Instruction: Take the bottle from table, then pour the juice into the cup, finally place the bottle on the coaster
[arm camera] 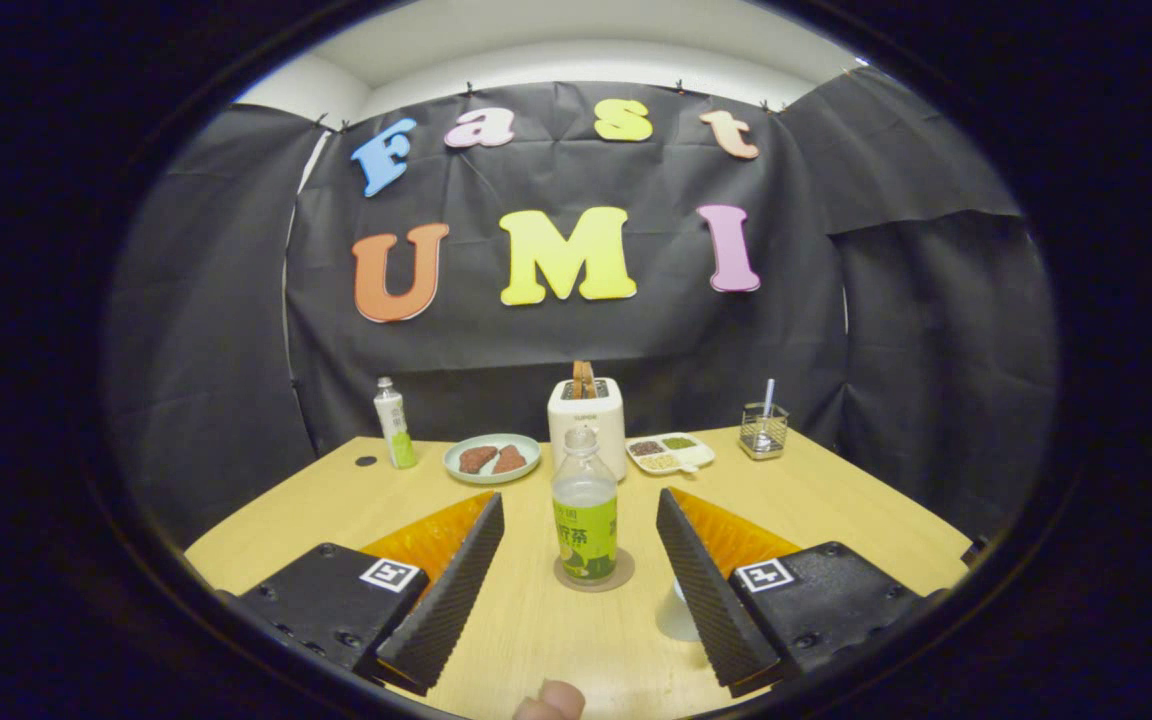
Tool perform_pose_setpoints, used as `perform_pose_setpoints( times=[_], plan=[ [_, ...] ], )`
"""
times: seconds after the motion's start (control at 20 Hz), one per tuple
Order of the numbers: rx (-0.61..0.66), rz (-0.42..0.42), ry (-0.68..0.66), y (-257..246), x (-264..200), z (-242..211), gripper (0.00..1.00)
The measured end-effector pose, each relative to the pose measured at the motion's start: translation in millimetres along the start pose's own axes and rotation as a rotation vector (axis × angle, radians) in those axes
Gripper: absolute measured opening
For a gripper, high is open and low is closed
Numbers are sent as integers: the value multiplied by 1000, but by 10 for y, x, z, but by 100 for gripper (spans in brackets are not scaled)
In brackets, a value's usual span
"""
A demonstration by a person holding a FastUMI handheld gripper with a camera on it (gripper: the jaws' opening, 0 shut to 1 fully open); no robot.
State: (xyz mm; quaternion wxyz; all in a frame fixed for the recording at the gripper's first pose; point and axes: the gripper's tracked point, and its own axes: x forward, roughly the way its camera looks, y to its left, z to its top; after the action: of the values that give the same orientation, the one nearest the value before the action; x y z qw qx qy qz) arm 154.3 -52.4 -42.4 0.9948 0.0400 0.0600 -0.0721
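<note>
Standing capless bottle (pixel 585 520) between parted gripper (pixel 581 575)

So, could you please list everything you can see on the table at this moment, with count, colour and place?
bottle: one, clear with a green label, standing on the coaster between the fingers, touched by neither
coaster: one, brown, round, under that bottle
cup: one, pale, low beside the right finger, partly hidden by it
toaster: one, white, behind the bottle, something brown in its slot
plate: one, pale green, two brown pieces on it, left of the toaster
divided tray: one, white, right of the toaster
second bottle: one, white and green, far left
wire holder: one, metal, far right
table: one, light wood
fingertip: one, at the near edge
tool: one, fingers spread open either side of the bottle
</note>
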Motion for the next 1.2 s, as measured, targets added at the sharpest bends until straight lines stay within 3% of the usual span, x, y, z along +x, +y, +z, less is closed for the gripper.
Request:
perform_pose_setpoints(
  times=[0.15, 0.4, 0.65, 1.05, 1.2],
  plan=[
    [34, 35, -78, 71, -340, 287, 99],
    [0, -22, -105, -90, -813, 386, 99],
    [-22, -53, -86, -208, -1170, 161, 99],
    [-86, 22, -86, -57, -1593, -19, 99],
    [-72, 12, -114, -124, -1715, 34, 99]
  ],
)
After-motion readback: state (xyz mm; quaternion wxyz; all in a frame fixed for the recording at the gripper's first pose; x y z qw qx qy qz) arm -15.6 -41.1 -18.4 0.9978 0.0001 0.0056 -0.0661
